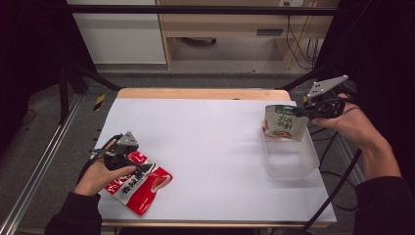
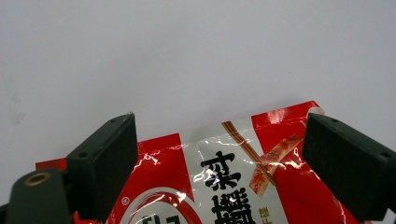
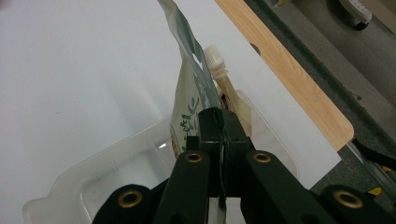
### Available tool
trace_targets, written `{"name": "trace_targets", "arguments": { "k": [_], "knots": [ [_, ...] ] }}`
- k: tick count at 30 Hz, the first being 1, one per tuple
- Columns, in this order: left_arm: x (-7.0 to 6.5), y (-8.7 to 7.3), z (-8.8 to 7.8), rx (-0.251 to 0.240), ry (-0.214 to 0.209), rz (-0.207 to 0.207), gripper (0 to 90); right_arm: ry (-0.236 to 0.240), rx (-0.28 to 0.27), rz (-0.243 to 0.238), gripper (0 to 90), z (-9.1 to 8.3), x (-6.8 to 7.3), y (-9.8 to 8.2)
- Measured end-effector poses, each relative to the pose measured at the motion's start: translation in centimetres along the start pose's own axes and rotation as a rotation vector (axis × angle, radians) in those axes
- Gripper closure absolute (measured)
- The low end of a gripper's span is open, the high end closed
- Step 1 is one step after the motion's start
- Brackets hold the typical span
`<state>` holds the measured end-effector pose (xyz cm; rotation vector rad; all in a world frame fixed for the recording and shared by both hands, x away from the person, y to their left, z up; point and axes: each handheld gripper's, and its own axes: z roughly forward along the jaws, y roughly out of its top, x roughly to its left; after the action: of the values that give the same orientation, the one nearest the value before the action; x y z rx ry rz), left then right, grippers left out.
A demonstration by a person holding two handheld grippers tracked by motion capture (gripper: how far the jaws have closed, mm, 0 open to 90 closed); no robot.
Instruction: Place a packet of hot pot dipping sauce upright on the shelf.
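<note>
My right gripper (image 1: 299, 111) (image 3: 223, 122) is shut on the top edge of a white-and-green pouch (image 1: 285, 122) (image 3: 191, 100), which hangs upright over the far end of a clear plastic bin (image 1: 291, 155) (image 3: 116, 170). A spouted pouch with a white cap (image 3: 215, 60) stands in the bin just behind it. At the table's left front, my left gripper (image 1: 142, 165) (image 2: 219, 161) is open, its jaws straddling the top of a red-and-white snack packet (image 1: 139, 183) (image 2: 238, 182) lying flat on the white surface (image 1: 205, 142).
A wooden table edge (image 1: 200, 93) runs along the far side. Metal rails (image 1: 39, 166) flank the left. Cables (image 1: 337, 186) trail off the right edge by the bin.
</note>
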<state>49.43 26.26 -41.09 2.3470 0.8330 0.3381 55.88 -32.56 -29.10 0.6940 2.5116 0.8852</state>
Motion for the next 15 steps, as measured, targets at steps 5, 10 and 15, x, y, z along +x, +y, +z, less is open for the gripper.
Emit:
{"name": "trace_targets", "arguments": {
  "k": [5, 10, 15],
  "knots": [
    [-0.1, 0.1, 0.0, 0.004, -0.001, 0.007, 11.0, 0.015, 0.004, 0.012, 90.0, 0.2, 0.0, -0.4],
    [-0.1, 0.1, 0.0, 0.003, 0.000, 0.004, 10.9, 0.031, 0.015, 0.020, 90.0, 0.7, 0.2, -0.9],
    [0.0, 0.1, 0.0, -0.001, 0.000, 0.001, 11.0, 0.049, 0.023, 0.032, 90.0, 1.3, 0.4, -1.5]
  ]
}}
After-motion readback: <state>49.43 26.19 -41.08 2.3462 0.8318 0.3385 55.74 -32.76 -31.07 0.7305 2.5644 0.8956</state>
